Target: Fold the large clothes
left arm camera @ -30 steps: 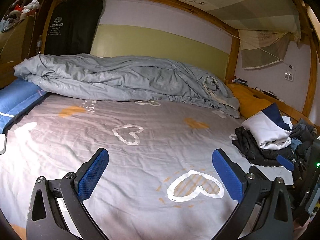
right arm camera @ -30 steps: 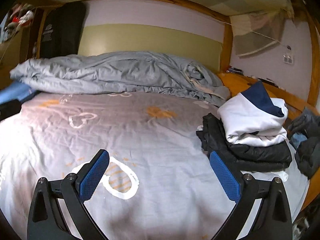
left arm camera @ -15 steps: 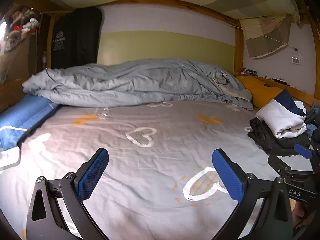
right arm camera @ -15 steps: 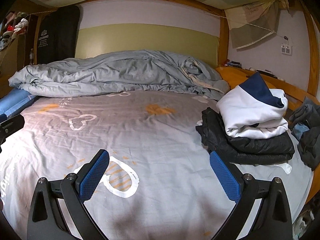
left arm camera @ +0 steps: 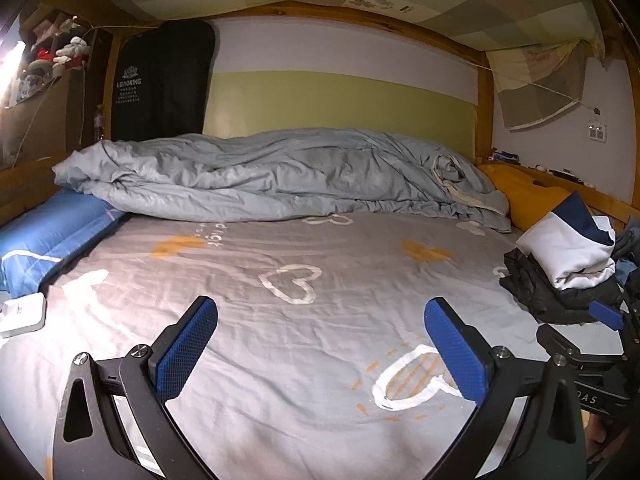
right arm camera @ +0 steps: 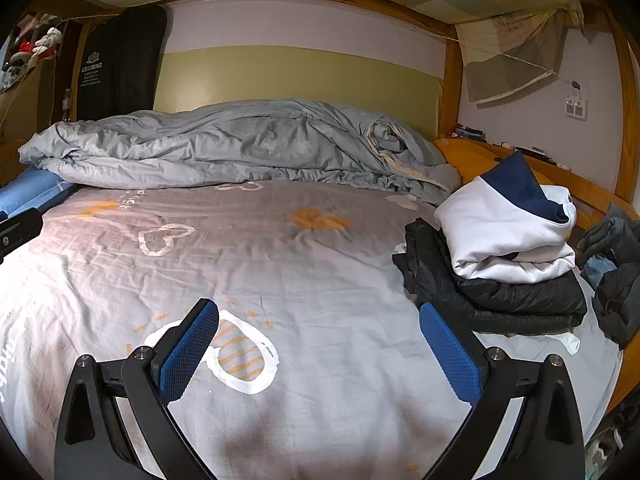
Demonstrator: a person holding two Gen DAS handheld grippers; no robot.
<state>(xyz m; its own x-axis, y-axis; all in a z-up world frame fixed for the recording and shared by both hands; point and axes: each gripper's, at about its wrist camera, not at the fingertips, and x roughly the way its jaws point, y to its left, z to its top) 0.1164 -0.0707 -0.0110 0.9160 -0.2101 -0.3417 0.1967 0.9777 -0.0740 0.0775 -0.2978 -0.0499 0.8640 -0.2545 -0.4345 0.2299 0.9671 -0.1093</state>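
Above the bedsheet (right arm camera: 320, 280), both tongs (left arm camera: 320, 344) (right arm camera: 318, 344) gape empty

**Materials / finish: bed scene**

Grey cotton-look bed sheet (right arm camera: 320, 280) w/ printed hearts: matt, lightly creased. Pale blue-grey cloth duvet (left arm camera: 280, 176): matt, heavily rumpled. Folded white-and-navy cloth top (right arm camera: 508, 236): smooth knit, soft sheen. Under it, black padded jacket (right arm camera: 500, 300): quilted synthetic, slight gloss. Blue cloth pillow (left arm camera: 44, 236): smooth, matt. Orange-brown wooden bed frame (right arm camera: 452, 64): varnished, semi-gloss. Left gripper (left arm camera: 320, 348) and right gripper (right arm camera: 320, 348): black matt plastic arms, bare metal screws, blue textured rubbery pads (left arm camera: 186, 350), fine dimpled grain. Green padded headboard panel (left arm camera: 340, 108): smooth, matt.
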